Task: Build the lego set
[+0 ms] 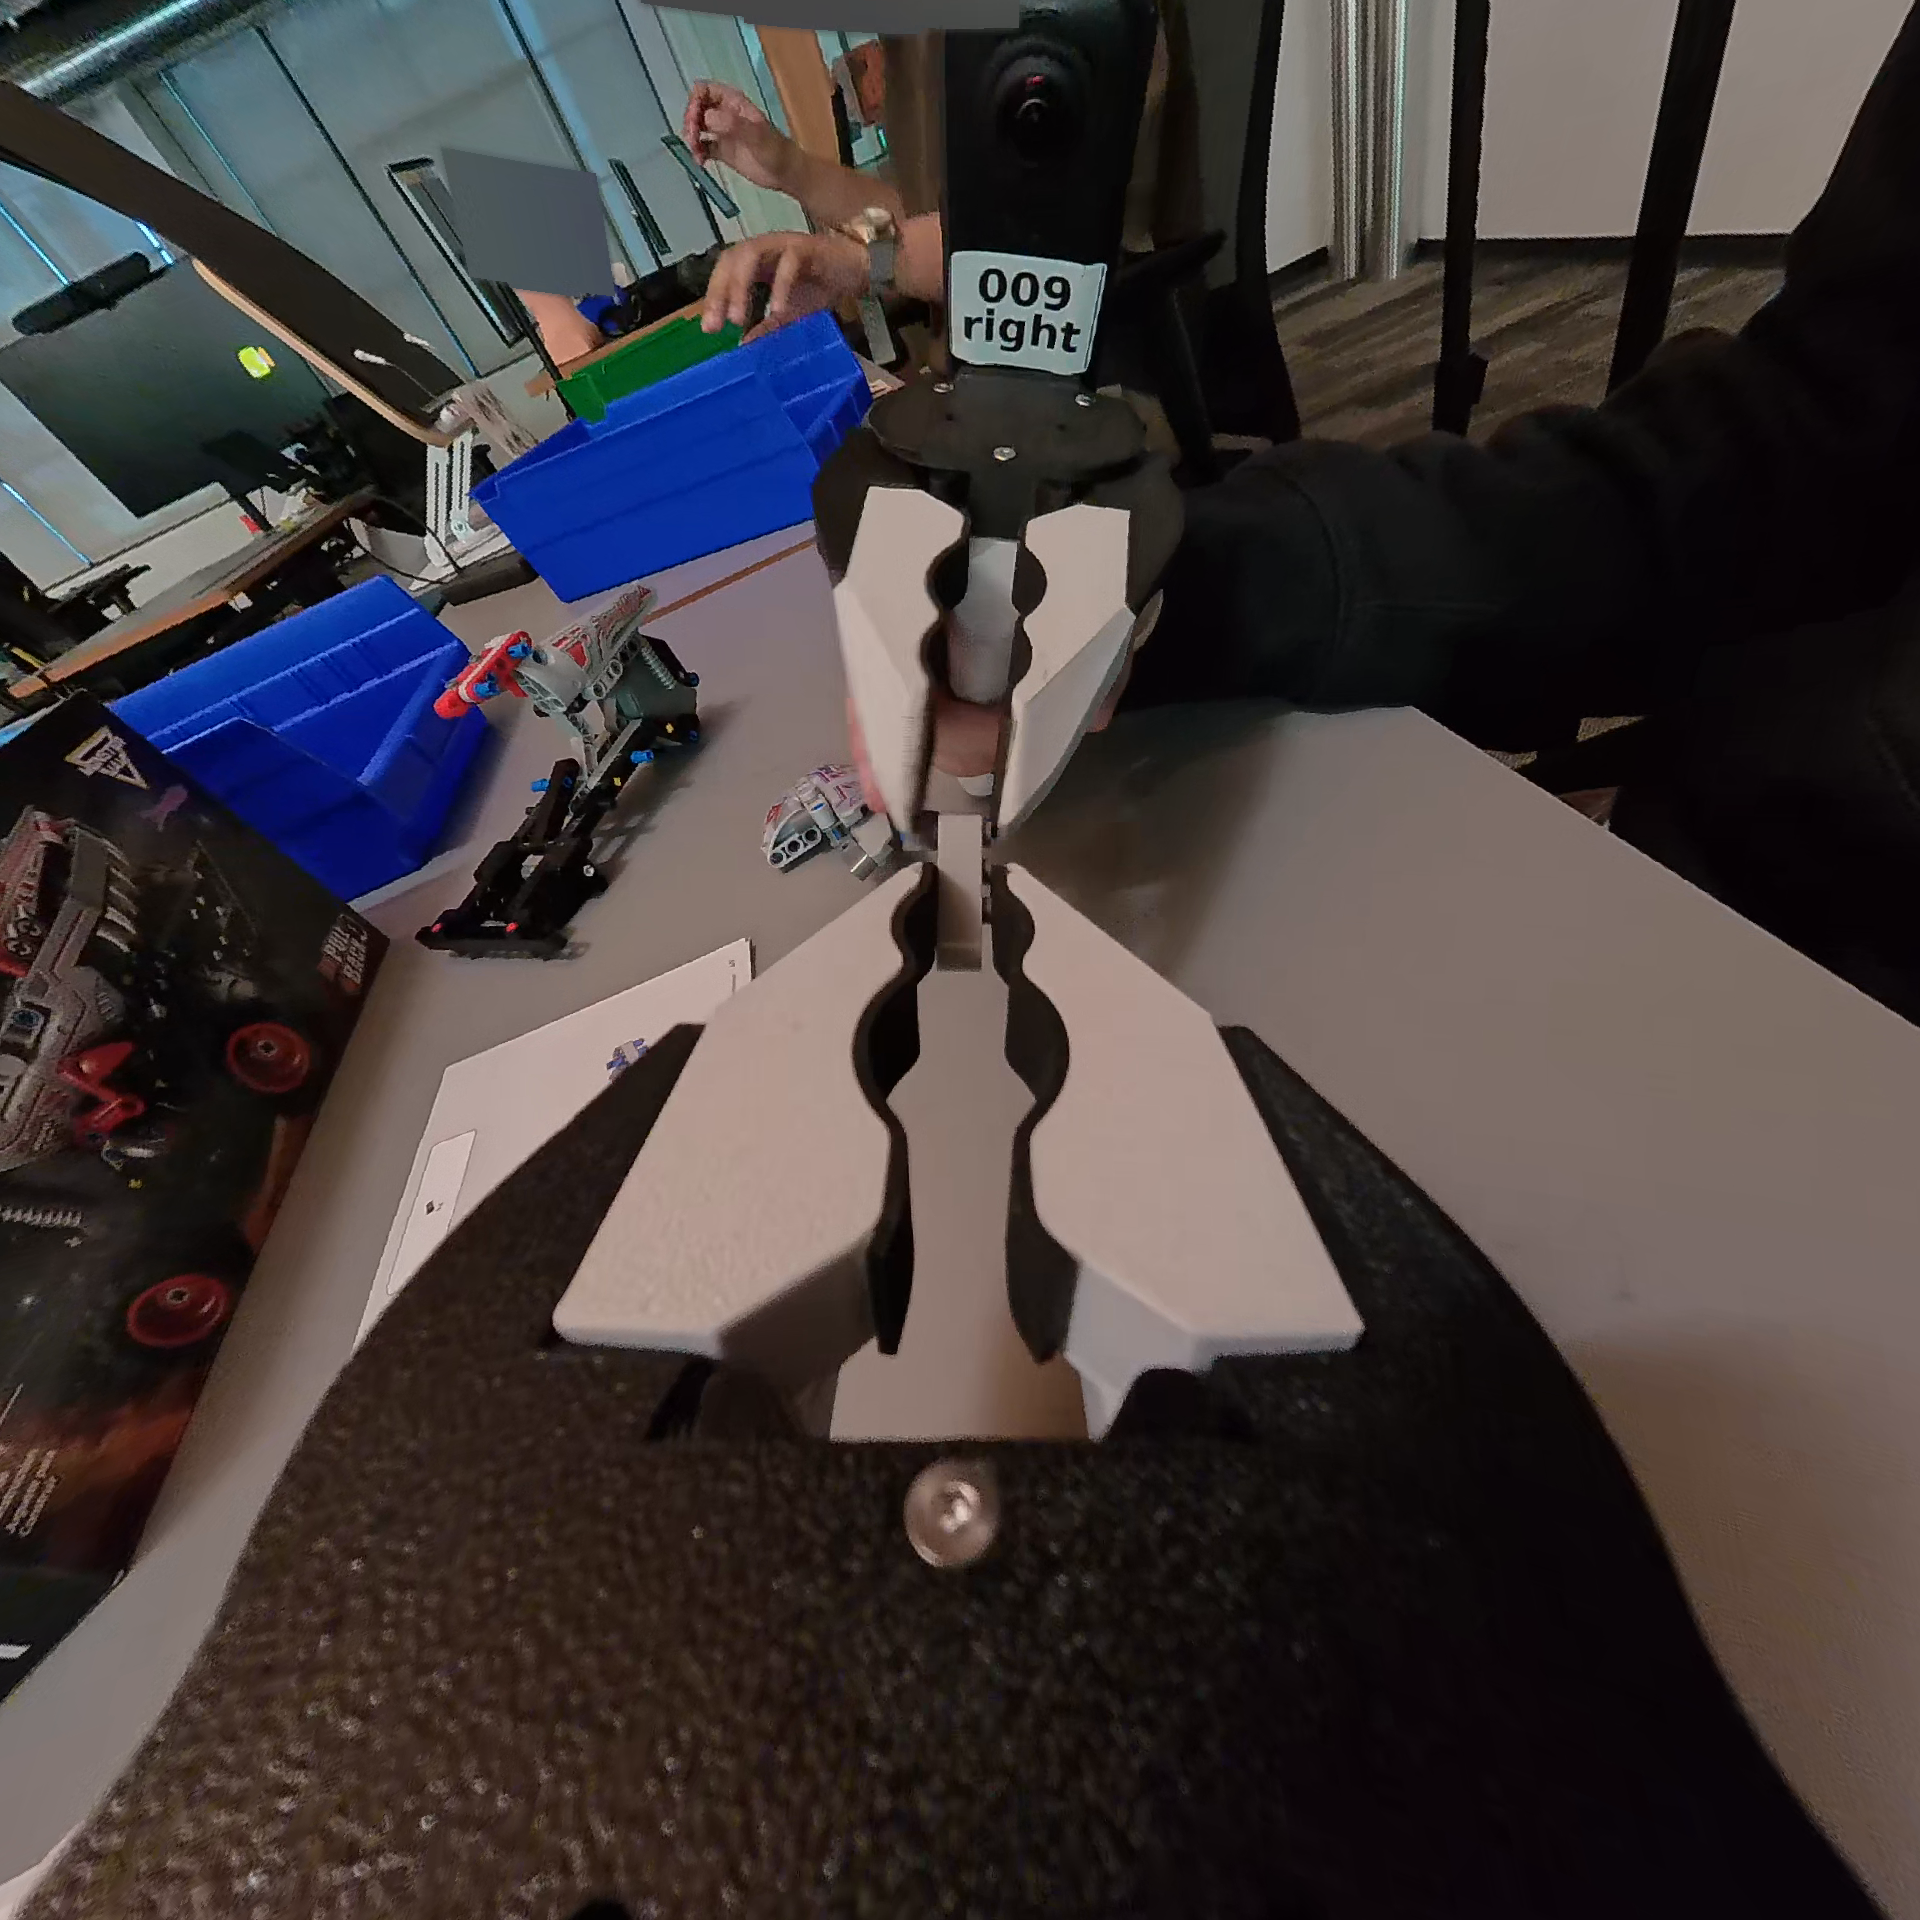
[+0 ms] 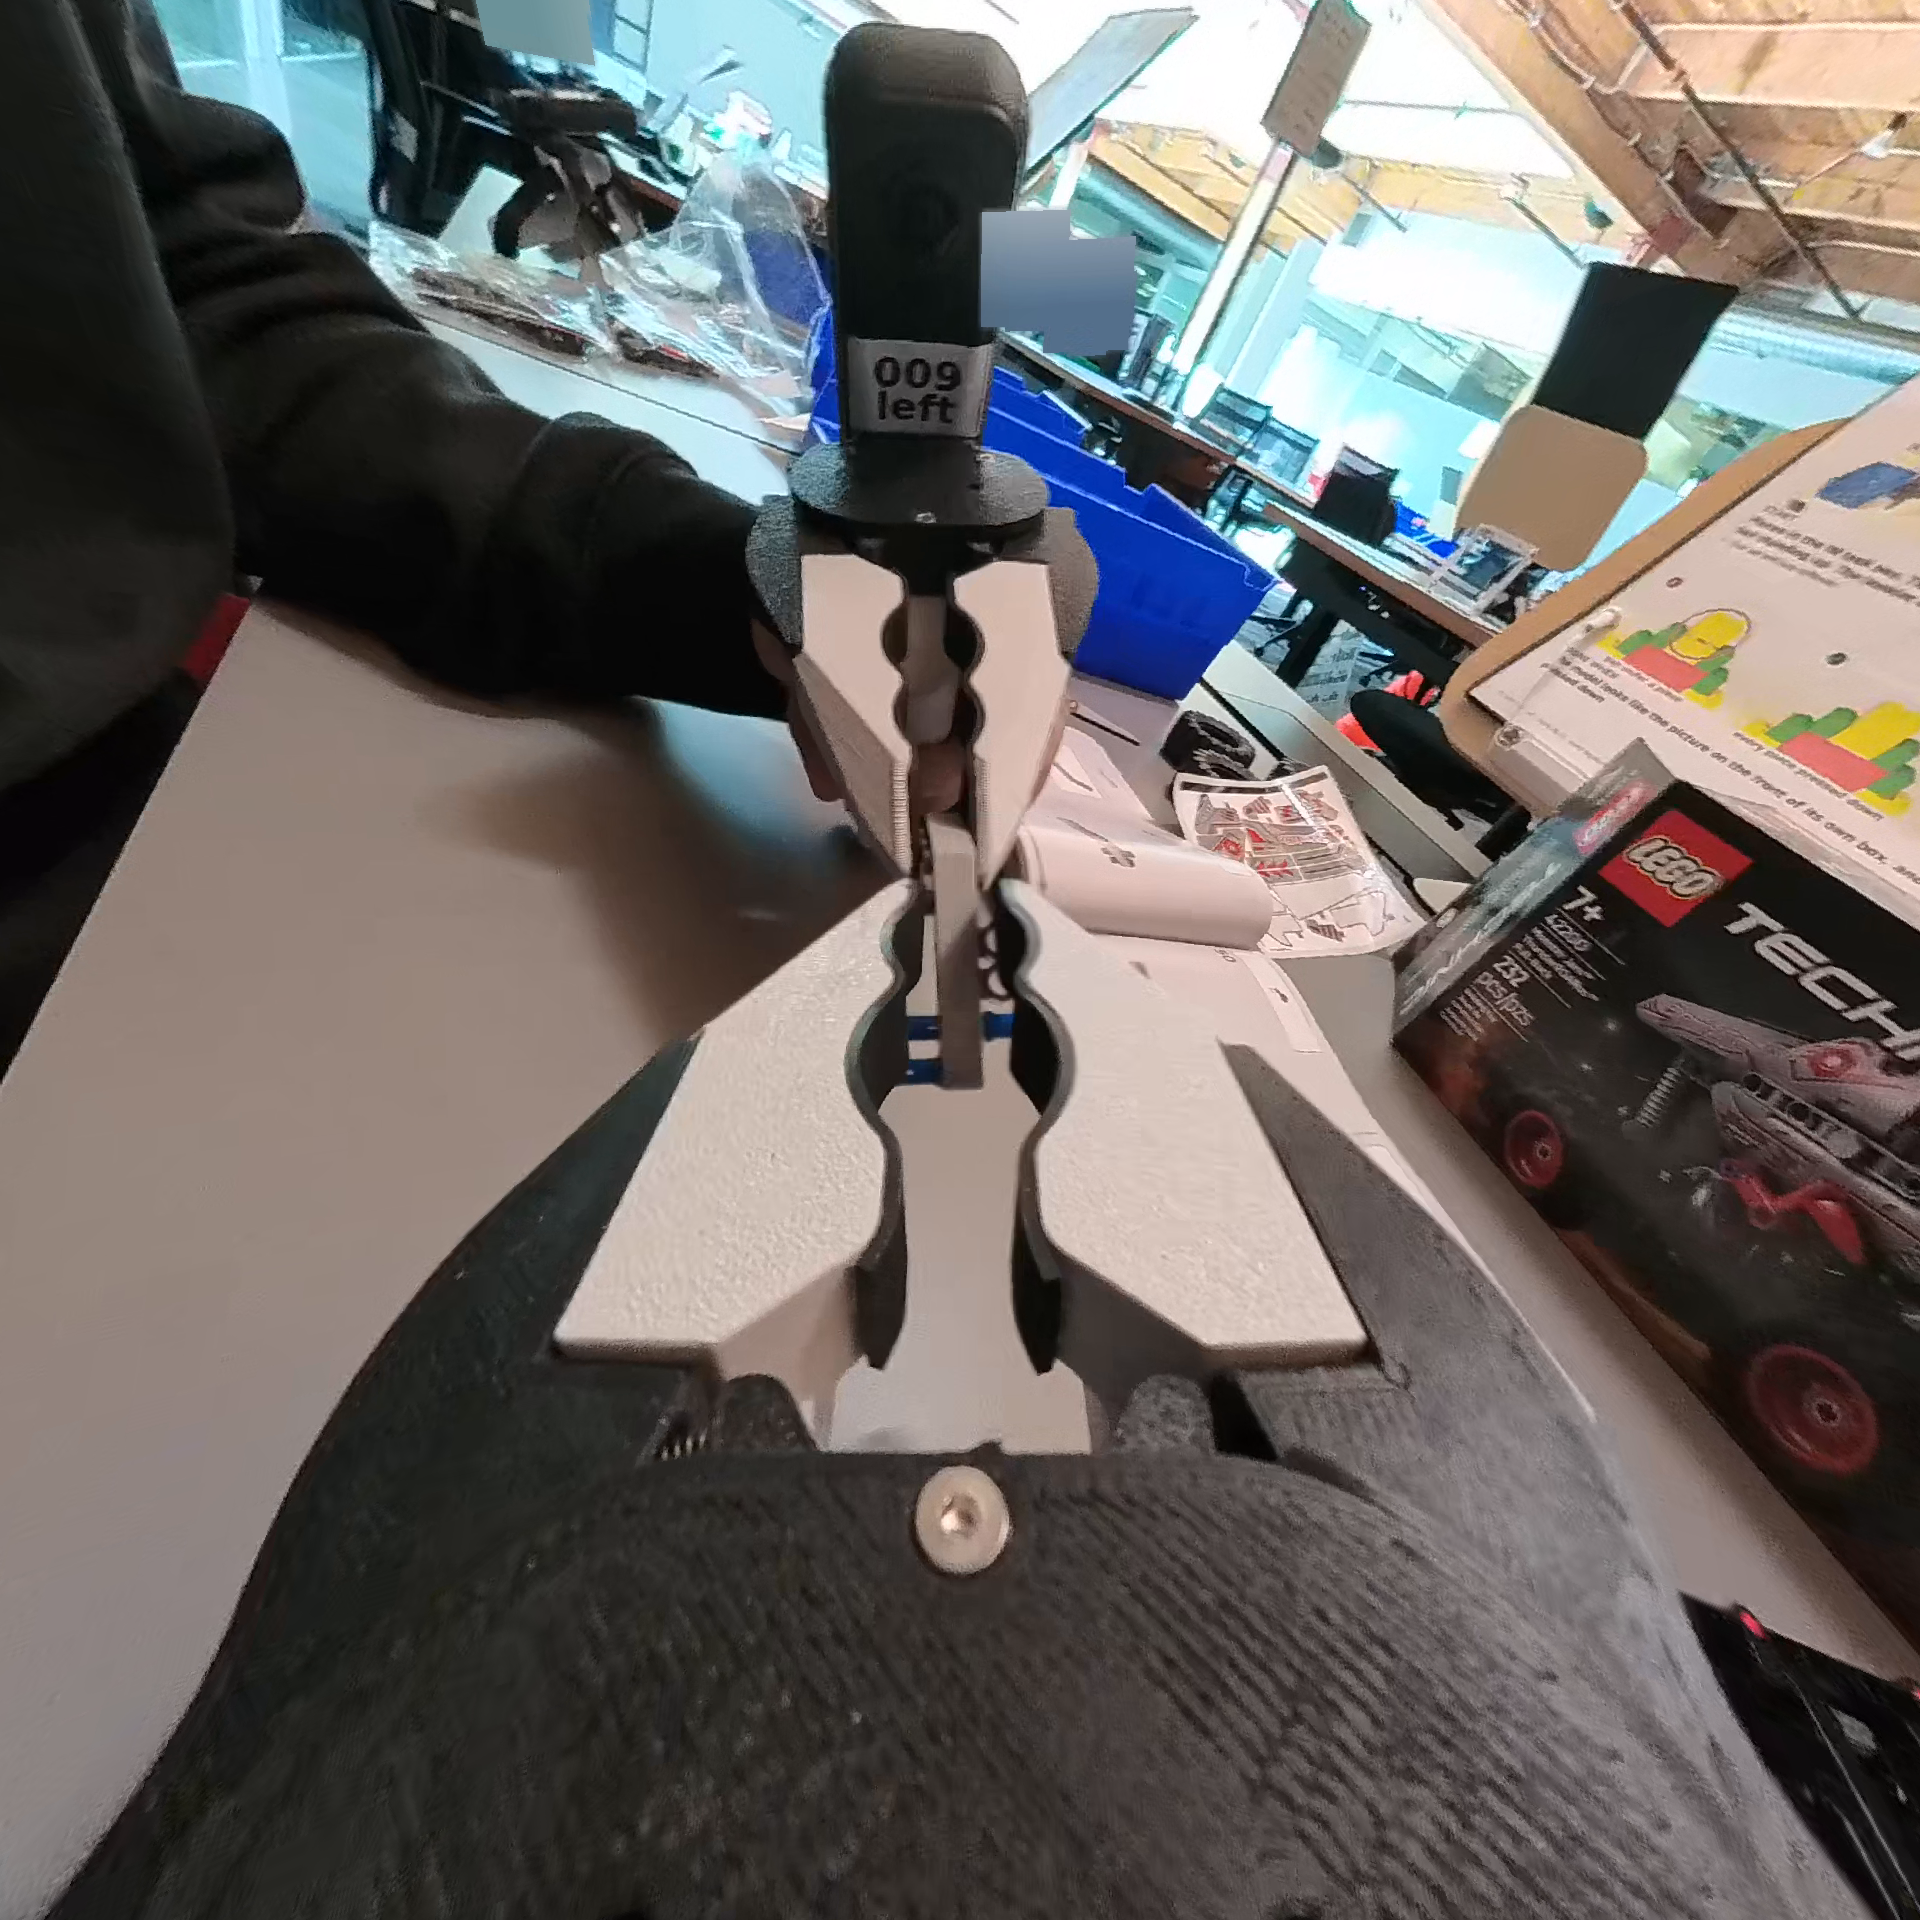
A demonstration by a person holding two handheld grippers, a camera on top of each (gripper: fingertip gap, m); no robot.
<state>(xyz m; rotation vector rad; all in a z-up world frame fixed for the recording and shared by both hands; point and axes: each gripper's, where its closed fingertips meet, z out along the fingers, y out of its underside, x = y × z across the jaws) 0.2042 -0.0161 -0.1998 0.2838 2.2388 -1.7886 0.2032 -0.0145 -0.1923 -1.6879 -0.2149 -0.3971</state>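
My left gripper [image 1: 961, 883] and my right gripper [image 2: 961, 899] meet tip to tip above the grey table [image 1: 1403, 987]. Both are shut on one flat grey lego beam [image 1: 961, 925]. In the right wrist view the beam [image 2: 956, 987] lies lengthwise between my right fingers, with blue pins [image 2: 923, 1049] sticking out of its near end. The left gripper [image 2: 945, 842] pinches its far end. In the left wrist view the right gripper [image 1: 956, 821] comes from straight ahead, held by a hand in a black sleeve.
A partly built lego model [image 1: 592, 686], a black chassis [image 1: 530, 873] and a small grey assembly [image 1: 821, 821] lie left of the grippers. There are also blue bins [image 1: 312, 727], a lego box [image 2: 1714, 1091], an instruction booklet [image 2: 1143, 894], a sticker sheet [image 2: 1278, 831] and another person's hands [image 1: 790, 270] at the far table. The tips of both grippers are at nearly the same place.
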